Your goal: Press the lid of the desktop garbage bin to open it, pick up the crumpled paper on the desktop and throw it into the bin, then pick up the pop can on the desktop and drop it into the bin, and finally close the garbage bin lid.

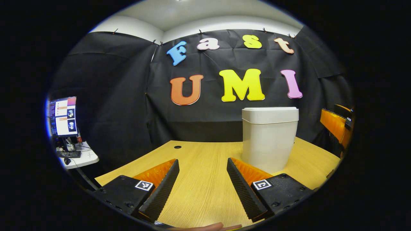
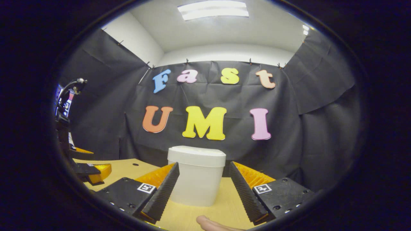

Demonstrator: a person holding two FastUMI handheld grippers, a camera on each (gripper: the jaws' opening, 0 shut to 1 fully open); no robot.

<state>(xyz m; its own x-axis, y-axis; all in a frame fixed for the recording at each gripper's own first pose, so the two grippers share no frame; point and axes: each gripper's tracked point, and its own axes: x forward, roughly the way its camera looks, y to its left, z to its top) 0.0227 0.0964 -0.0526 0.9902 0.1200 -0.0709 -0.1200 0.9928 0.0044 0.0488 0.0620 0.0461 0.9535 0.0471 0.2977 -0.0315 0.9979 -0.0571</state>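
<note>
1. Black cloth walls the booth behind a pale wood worktop [image 1: 199, 179].
2. The white garbage bin [image 1: 269, 138], lid down, stands on it near the back.
3. Left claw [image 1: 202, 179] and right claw [image 2: 203, 184] both gape, gripping nothing.

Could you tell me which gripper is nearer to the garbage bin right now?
Right, I'd judge. The right gripper faces the bin head-on; the left gripper sits to the bin's left.

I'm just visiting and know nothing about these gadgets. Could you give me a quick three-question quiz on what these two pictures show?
1. True or false: the garbage bin lid is open.
2. Which are the left gripper fingers: A spread apart, B clamped on something?
3. What does the bin stand on?

Key
1. False, the lid is down.
2. A; the right gripper is spread too.
3. The wooden desk.
</note>
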